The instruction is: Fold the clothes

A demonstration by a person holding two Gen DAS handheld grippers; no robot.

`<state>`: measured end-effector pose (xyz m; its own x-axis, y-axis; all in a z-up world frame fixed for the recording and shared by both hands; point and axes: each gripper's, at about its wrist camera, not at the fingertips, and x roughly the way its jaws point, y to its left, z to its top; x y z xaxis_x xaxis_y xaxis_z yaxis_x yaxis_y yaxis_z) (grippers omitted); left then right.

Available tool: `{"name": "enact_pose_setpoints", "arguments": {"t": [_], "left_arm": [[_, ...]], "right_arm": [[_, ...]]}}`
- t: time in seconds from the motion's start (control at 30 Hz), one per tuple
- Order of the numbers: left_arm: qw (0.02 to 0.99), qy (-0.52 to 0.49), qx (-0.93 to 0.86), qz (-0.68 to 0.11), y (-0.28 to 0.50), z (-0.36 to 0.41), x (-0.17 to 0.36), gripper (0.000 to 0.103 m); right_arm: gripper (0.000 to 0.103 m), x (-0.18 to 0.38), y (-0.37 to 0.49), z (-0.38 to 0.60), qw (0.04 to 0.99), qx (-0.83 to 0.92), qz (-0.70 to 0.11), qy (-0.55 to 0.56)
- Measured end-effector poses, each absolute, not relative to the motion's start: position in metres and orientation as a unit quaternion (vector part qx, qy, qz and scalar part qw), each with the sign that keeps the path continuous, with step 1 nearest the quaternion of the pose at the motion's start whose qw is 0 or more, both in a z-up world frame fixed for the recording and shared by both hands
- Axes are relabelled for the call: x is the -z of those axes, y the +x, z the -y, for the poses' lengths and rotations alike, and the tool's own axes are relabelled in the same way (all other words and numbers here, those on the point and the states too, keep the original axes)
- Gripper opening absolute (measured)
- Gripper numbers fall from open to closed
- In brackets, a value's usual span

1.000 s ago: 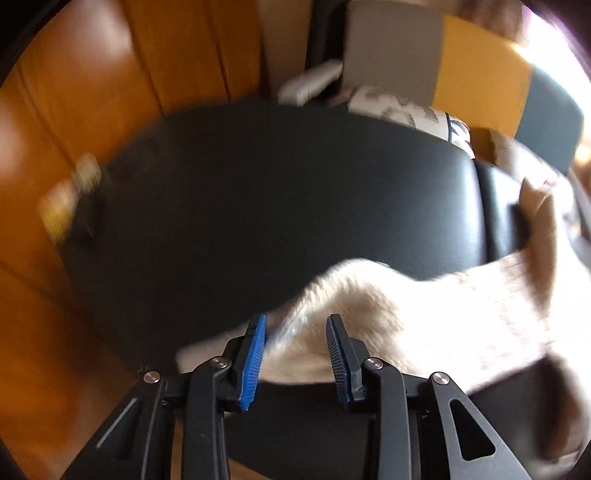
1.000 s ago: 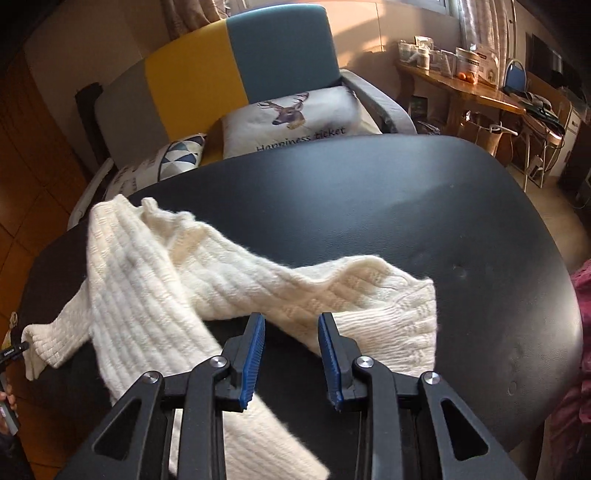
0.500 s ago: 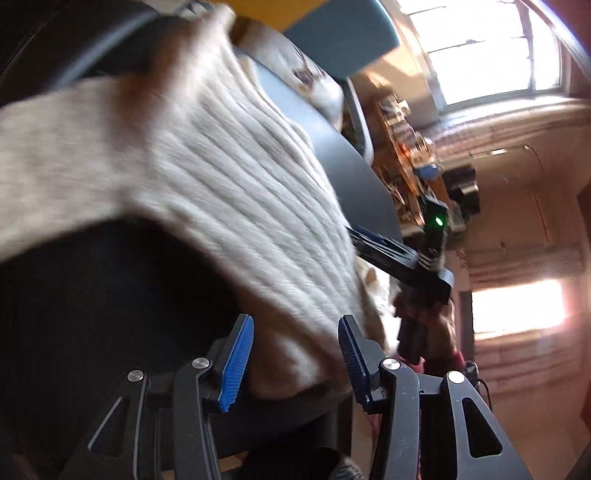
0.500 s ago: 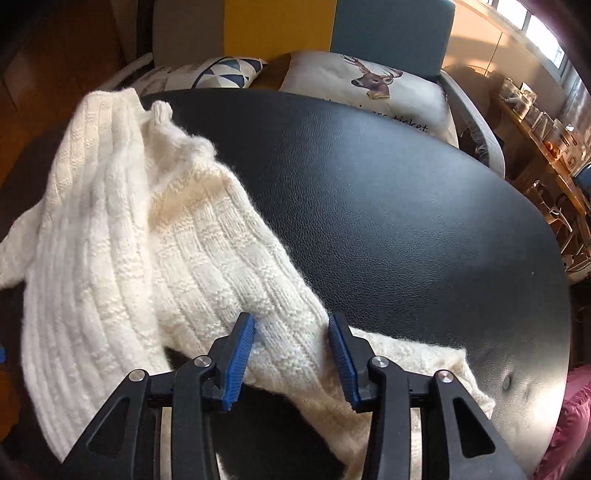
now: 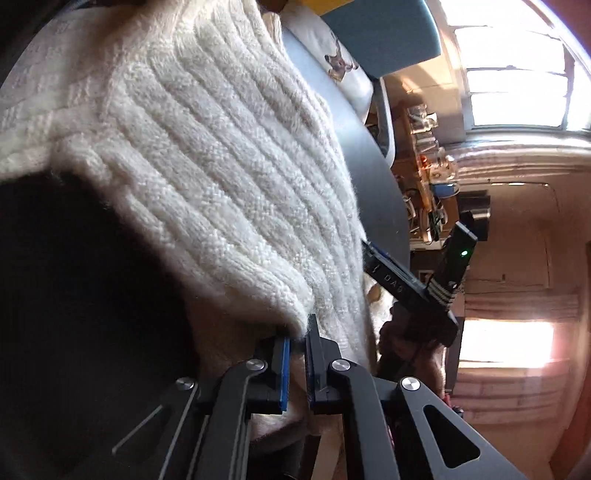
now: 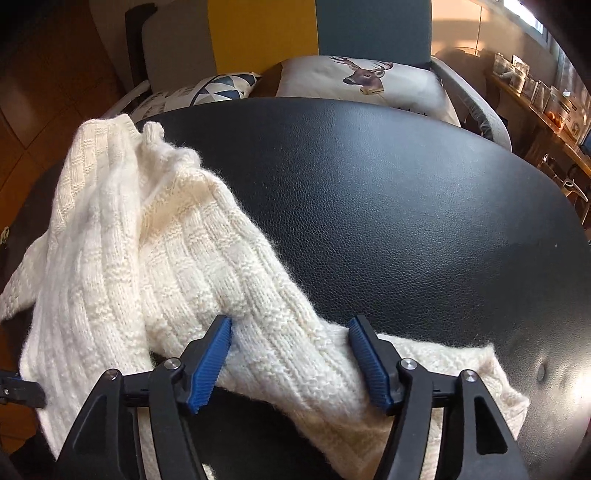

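Left hand-held gripper (image 5: 297, 363): the blue-padded fingers are seen drawn nearly together, with the ribbed edge of the cream-white cable-knit sweater (image 5: 207, 162) pinched between them. The view is tilted sideways.
Sweater, left wrist view: the knit is seen lifted from the pinched edge and spread across most of the frame, with the round black leather-topped bench (image 5: 373, 177) shown beyond it as a dark curved rim.
Sweater, right wrist view: the sweater (image 6: 122, 258) is laid rumpled over the left and near part of the bench (image 6: 406, 206), one part draped past the left edge, and a long ribbed part is run from the heap towards the near right.
Right hand-held gripper (image 6: 290, 363): the blue ribbed pads are held wide apart, one on either side of the ribbed part, which passes between them; the left pad appears to touch the knit, but no grip is closed.
Right hand-held gripper, left wrist view: its black body with a green light (image 5: 424, 280) is seen just beyond the sweater's edge.
Behind the bench: a grey, yellow and teal sofa (image 6: 258, 33) is seen holding a blue-triangle patterned cushion (image 6: 218, 86) and a white cushion with a deer head print (image 6: 365, 85), side by side.
Far right: a wooden shelf (image 6: 532, 96) carrying small clear boxes is seen; their contents cannot be told.
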<state>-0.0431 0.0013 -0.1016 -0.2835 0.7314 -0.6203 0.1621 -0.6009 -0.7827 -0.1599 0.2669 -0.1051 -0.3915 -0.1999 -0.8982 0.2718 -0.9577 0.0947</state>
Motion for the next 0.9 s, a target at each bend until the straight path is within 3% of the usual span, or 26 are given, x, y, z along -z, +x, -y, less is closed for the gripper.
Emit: {"name": "enact_pose_setpoints", "arguments": {"t": [0.23,0.4,0.63,0.73,0.9], "left_arm": [[0.137,-0.47,-0.802,0.343,-0.031,0.106,0.041,0.006],[0.053,-0.515,-0.807,0.283,-0.029,0.162,0.068,0.007],[0.101,-0.51,-0.802,0.293,-0.011,0.174,0.073,0.008],[0.085,-0.473,-0.827,0.29,-0.015,0.197,0.054,0.015],[0.039,-0.458,-0.851,0.254,-0.041,0.218,0.05,0.017]], "right_arm": [[0.066,0.109,-0.163,-0.271,0.131,0.834,-0.03,0.535],[0.068,0.108,-0.164,-0.283,0.103,0.833,-0.026,0.543],[0.073,0.091,-0.168,-0.291,0.054,0.816,-0.019,0.575],[0.074,0.058,-0.172,-0.261,0.094,0.84,-0.033,0.534],[0.074,0.05,-0.205,-0.195,0.166,0.842,-0.059,0.51]]}}
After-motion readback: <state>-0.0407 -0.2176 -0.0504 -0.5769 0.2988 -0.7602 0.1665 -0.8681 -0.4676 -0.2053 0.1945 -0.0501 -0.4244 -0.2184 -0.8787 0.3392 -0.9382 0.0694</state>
